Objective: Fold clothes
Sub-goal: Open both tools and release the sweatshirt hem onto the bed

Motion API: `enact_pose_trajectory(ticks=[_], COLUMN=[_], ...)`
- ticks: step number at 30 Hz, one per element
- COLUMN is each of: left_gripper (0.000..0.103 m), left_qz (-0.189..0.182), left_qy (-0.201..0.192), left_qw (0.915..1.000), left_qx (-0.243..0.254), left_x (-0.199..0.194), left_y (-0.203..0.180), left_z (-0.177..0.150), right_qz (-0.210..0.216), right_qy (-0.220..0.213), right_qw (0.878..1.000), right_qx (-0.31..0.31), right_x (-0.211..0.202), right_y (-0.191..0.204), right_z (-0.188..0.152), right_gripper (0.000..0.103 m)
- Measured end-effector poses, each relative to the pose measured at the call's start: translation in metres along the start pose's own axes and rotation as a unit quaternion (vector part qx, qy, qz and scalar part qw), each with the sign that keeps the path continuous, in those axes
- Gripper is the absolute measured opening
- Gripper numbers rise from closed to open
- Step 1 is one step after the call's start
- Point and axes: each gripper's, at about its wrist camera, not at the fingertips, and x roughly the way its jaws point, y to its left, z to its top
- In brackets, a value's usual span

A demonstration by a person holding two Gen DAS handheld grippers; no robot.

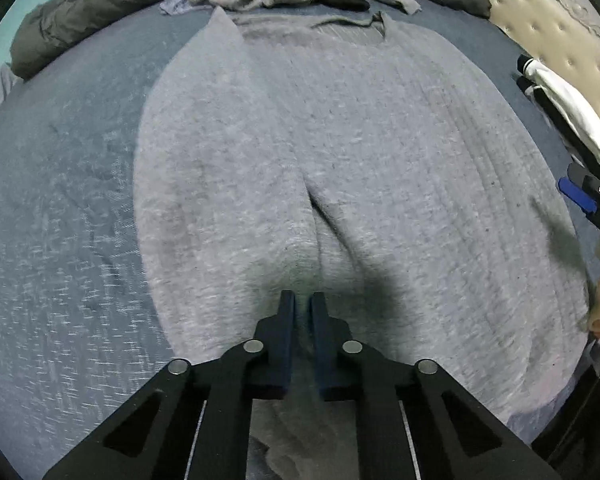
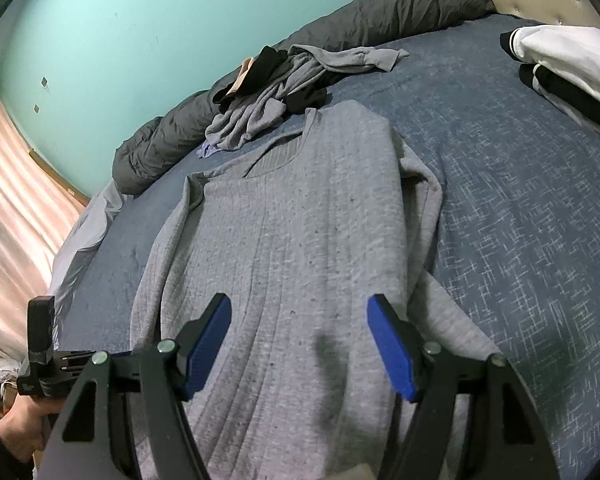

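A grey knit sweater (image 1: 340, 152) lies flat on the blue bedcover (image 1: 60, 200), neckline at the far end and sleeves lying along its sides. My left gripper (image 1: 303, 300) points steeply down at the near hem, jaws together, and a crease in the knit runs up from its tips. In the right wrist view the same sweater (image 2: 292, 232) spreads out below my right gripper (image 2: 300, 312), which hovers open over the lower body with nothing between its blue pads (image 2: 392, 348). That gripper also shows at the right edge of the left wrist view, as the right gripper (image 1: 588, 196) with a hand behind it.
A heap of grey and black clothes (image 2: 276, 88) lies beyond the neckline. Behind it a dark grey duvet (image 2: 380, 12) runs along the teal wall. A white and black garment (image 2: 564, 60) sits at the far right by the padded headboard (image 1: 560, 28). A curtain (image 2: 16, 184) hangs at left.
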Motion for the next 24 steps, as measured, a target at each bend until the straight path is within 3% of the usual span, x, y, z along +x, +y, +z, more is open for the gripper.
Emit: enact_pose_trajectory(ticks=[5, 12, 20, 24], left_gripper=[0.003, 0.003, 0.003, 0.003], left_qz=[0.013, 0.057, 0.105, 0.135], left_qy=[-0.03, -0.05, -0.047, -0.044], left_qw=[0.9992, 0.9915, 0.9819, 0.973], left_qx=[-0.024, -0.105, -0.151, -0.182], left_x=[-0.029, -0.075, -0.082, -0.082], left_y=[0.033, 0.128, 0.198, 0.236], left_z=[-0.003, -0.018, -0.024, -0.022], right_qz=[-0.002, -0.009, -0.022, -0.025], right_qy=[-0.01, -0.014, -0.014, -0.014], right_qw=[1.0, 1.0, 1.0, 1.0], right_qx=[0.007, 0.008, -0.002, -0.005], right_x=[-0.005, -0.005, -0.002, -0.001], right_y=[-0.003, -0.004, -0.003, -0.003], right_z=[0.001, 0.0, -0.001, -0.001], right_gripper=[0.071, 0.071, 0.071, 0.071])
